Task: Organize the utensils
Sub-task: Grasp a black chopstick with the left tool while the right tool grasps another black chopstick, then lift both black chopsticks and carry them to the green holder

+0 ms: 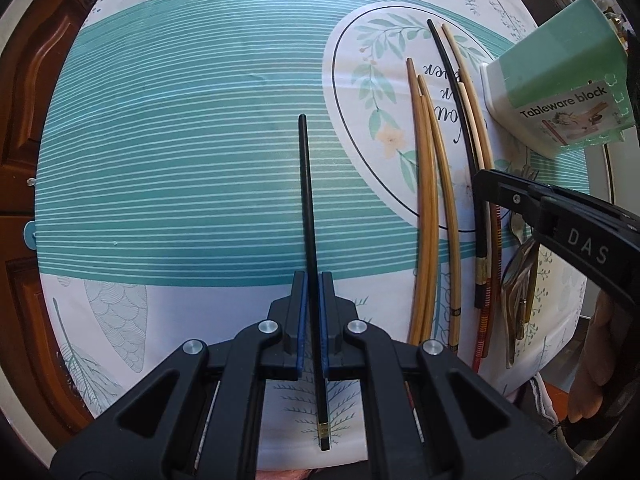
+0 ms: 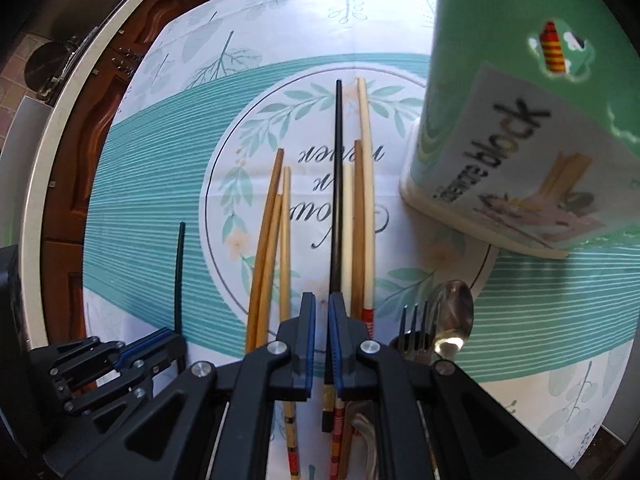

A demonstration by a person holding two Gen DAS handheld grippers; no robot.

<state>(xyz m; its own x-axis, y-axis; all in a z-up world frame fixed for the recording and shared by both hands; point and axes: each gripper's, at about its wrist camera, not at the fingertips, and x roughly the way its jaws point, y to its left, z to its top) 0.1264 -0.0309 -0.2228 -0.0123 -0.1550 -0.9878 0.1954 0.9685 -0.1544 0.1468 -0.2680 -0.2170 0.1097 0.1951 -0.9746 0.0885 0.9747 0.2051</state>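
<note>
My left gripper [image 1: 313, 280] is shut on a black chopstick [image 1: 306, 184] that points straight ahead over the teal-striped tablecloth; it also shows in the right wrist view [image 2: 179, 276]. My right gripper [image 2: 322, 304] hovers over a row of chopsticks, its jaws nearly closed around a second black chopstick [image 2: 337, 184] that still lies on the cloth. Tan wooden chopsticks [image 2: 266, 240] and pale ones [image 2: 366, 152] lie beside it. A fork [image 2: 416, 328] and a spoon [image 2: 454, 312] lie to the right. The green "Tableware block" holder [image 2: 520, 128] stands at the right.
The round table's tablecloth [image 1: 180, 140] has a printed oval at the centre. Dark wooden cabinet doors [image 1: 24, 80] lie beyond the table's left edge. The right gripper's arm [image 1: 568, 224] reaches in from the right in the left wrist view.
</note>
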